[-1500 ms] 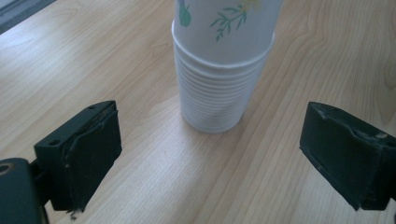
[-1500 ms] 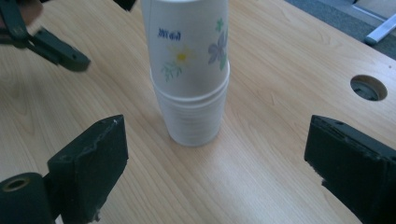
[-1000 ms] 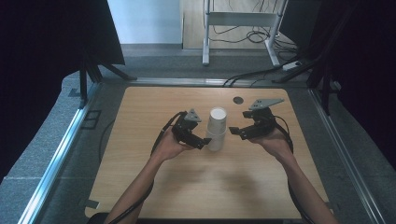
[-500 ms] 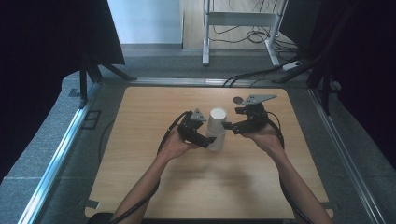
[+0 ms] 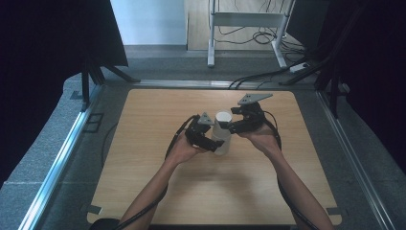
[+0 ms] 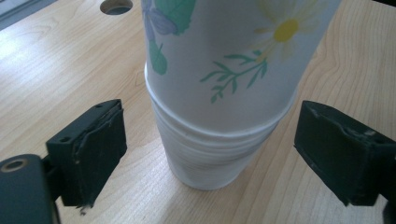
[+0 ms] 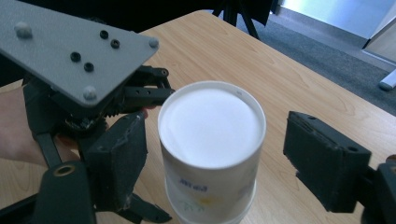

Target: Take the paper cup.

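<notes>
Work in hand: separating the top paper cup from a nested stack of inverted paper cups [image 5: 221, 134] standing near the middle of the wooden table [image 5: 143, 191].
Stack position: upright, bases up, between the two grippers; the lower rims rest on the table.
Top cup [image 7: 212, 140]: flower-printed, seated over the plain white cups below; its rim line shows partway down the stack in the left gripper view.
Left gripper [image 6: 210, 154]: set low, its jaws to either side of the lower cups [image 6: 205, 158]; they have just been closing, yet a gap remains on both sides, so nothing is pinched.
Likely purpose, left: to pin the lower cups down while the top one is lifted.
Right gripper [image 7: 224, 158]: set higher, its jaws straddling the top cup near its upturned base; they have just been closing, and the near pad looks close to the cup wall, but daylight shows on the far side. Not gripping.
Likely purpose, right: to take the top cup alone.
Risk: thin walls may crush, or two cups may lift together.
</notes>
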`<state>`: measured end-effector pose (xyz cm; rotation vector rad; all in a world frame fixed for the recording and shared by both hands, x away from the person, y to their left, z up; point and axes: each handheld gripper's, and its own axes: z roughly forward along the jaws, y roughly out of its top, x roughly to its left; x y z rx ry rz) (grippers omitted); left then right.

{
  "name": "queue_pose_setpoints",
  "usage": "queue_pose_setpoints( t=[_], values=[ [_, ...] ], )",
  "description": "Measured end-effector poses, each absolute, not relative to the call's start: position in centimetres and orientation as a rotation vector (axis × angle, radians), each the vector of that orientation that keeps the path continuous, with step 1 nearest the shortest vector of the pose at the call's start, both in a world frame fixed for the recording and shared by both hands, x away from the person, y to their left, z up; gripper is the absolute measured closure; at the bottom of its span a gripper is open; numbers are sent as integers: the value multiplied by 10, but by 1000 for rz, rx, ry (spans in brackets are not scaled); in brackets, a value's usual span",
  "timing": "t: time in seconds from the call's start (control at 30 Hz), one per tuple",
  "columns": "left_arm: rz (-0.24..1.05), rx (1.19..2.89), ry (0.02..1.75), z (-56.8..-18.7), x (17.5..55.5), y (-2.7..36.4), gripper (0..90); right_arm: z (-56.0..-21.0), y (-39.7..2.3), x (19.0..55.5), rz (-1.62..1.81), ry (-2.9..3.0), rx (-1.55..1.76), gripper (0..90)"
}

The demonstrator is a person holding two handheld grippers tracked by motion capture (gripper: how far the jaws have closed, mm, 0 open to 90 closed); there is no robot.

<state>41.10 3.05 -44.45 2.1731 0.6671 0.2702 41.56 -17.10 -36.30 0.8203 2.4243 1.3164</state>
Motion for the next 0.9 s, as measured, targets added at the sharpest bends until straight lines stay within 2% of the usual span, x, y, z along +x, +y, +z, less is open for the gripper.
queue_pose_setpoints(
  t=[0.33,0.9],
  values=[
    [281,2171,666,-445,411,29,192,-359,-164,419,1302,2436,796,356],
    [286,2179,653,-447,409,26,226,-349,-163,418,1261,2444,775,369]
  ],
)
